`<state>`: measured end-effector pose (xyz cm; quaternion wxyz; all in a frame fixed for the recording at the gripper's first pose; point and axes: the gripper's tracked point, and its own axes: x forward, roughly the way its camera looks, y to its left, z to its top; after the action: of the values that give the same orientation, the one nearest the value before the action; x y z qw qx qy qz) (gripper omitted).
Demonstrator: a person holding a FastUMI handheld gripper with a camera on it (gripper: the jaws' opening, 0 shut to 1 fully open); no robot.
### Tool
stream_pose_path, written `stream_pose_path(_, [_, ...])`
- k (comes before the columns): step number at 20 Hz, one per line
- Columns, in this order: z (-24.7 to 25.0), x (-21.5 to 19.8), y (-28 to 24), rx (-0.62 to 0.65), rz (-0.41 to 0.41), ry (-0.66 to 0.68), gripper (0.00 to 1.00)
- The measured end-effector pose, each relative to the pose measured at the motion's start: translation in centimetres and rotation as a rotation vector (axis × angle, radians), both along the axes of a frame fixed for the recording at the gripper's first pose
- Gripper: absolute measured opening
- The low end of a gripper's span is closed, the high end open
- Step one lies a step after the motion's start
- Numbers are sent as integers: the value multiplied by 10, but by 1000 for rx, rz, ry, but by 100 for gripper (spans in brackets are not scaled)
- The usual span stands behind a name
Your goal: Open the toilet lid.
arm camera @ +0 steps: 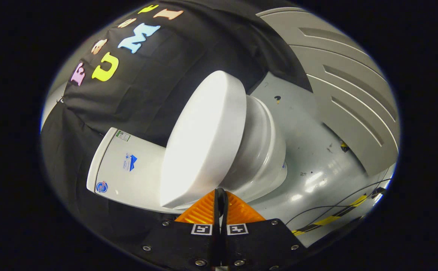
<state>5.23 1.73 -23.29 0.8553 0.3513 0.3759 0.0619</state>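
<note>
I see my tool (220,199), fingers pressed together holding nothing, just below the toilet lid (203,139), apparently part-raised off the bowl (260,150).

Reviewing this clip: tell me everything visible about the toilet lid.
The lid is white, glossy, oval and gently domed, plastic or ceramic by its look. It lies closed over the bowl, hinged end toward the tank. Its front edge sits just ahead of the gripper, whose jaws are together; whether they touch it is unclear.

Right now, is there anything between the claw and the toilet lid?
No. In the gripper view the claw, fingers closed together, sits right at the toilet lid's edge, with nothing in between.
</note>
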Motion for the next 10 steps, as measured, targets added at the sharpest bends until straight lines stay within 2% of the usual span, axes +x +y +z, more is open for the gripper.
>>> stream_pose_path(10, [50, -2, 19, -152, -8, -78, 0])
